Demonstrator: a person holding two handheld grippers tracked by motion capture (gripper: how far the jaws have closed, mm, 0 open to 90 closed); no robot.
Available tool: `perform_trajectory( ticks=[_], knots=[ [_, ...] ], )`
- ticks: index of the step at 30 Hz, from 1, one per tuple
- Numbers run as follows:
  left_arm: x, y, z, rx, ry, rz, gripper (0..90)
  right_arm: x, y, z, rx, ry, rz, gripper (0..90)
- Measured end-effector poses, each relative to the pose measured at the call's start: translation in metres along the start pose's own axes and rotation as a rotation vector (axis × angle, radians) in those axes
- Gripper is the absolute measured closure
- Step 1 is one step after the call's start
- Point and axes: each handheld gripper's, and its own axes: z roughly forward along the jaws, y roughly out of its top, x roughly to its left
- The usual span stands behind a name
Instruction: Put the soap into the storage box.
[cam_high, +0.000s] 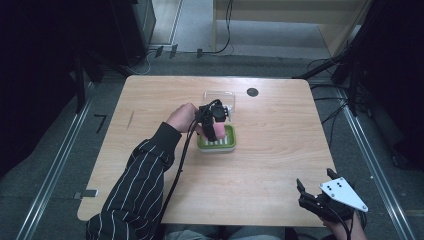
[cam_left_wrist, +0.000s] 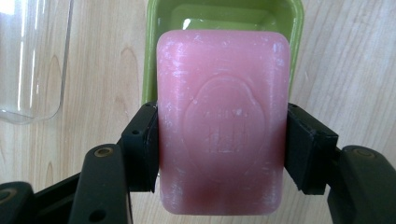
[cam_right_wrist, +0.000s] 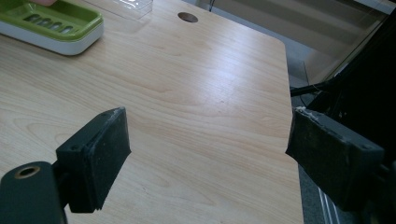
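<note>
Pink soap bar, rectangular with rounded corners, an oval embossed stamp on its face and pale scuffs across the surface (lettering too blurred to read). Clamped by both sides in the left gripper, pads pressed flat against its long edges. Held just above the green soap dish, slotted inside, white at the base, near the middle of the wooden table. Clear plastic lid just beyond the dish, toward the far edge. Right gripper hovering at the near right corner, jaws spread wide with nothing between them. Broad bare wood between dish and right edge; round hole near the far edge.
</note>
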Motion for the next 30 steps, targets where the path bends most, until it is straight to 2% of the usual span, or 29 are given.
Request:
perform_trajectory(
  ticks=[7,11,16,21,30],
  knots=[
    [0.001,0.004,0.008,0.006,-0.009,0.019,38.6,-0.001,0.0,-0.001,-0.001,-0.007,0.004,13.5],
    [0.0,0.006,0.011,0.005,-0.001,0.034,38.6,0.0,0.0,0.0,-0.001,-0.005,0.004,13.5],
    [-0.002,0.009,0.021,0.012,-0.002,0.031,38.5,0.0,0.0,0.0,0.0,-0.004,0.001,13.5],
    [-0.004,0.014,0.027,0.013,0.026,0.047,38.5,0.0,0.0,0.0,0.001,-0.005,0.003,13.5],
    [-0.008,0.016,0.032,0.025,0.007,0.079,38.5,0.0,0.0,0.0,0.002,-0.005,0.003,13.5]
  ],
)
